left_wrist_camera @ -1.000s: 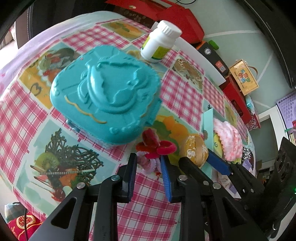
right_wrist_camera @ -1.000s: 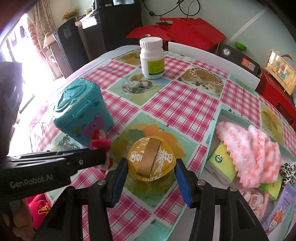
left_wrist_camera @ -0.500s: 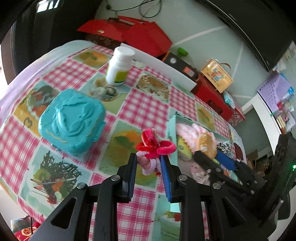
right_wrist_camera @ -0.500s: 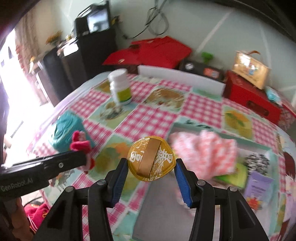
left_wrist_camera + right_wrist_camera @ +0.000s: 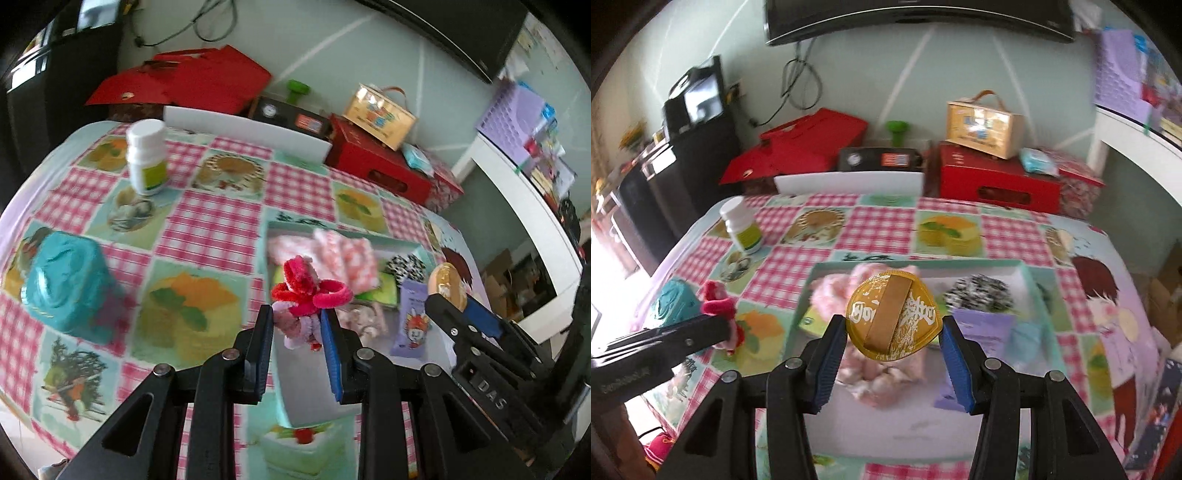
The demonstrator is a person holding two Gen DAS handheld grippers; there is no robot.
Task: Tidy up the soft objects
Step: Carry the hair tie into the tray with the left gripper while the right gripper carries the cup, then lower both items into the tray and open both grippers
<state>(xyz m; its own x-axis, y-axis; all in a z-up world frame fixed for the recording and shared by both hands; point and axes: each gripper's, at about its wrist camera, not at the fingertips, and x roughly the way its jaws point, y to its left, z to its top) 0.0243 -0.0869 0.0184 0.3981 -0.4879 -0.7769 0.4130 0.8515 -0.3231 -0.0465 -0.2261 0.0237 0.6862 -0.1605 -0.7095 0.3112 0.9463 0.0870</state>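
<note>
My left gripper (image 5: 297, 334) is shut on a bundle of red, pink and lilac hair ties (image 5: 306, 295) and holds it in the air over the near left part of a pale green tray (image 5: 291, 387). My right gripper (image 5: 892, 338) is shut on a round gold puff with a ribbon strap (image 5: 892, 319), lifted above the same tray (image 5: 1030, 280). The tray holds a pink fluffy cloth (image 5: 343, 258), a black-and-white scrunchie (image 5: 979, 295), a lilac packet (image 5: 412, 321) and other soft items. The left gripper with the hair ties (image 5: 716, 302) shows at the left of the right wrist view.
A teal plastic box (image 5: 66, 284) stands at the table's left. A white pill bottle (image 5: 146, 157) stands at the far left. Red boxes (image 5: 997, 181), a white board and a small case line the table's far edge. A white shelf is to the right.
Both grippers have risen and moved right, from beside the teal box to above the tray, each still holding its object. The teal box now lies far to the left.
</note>
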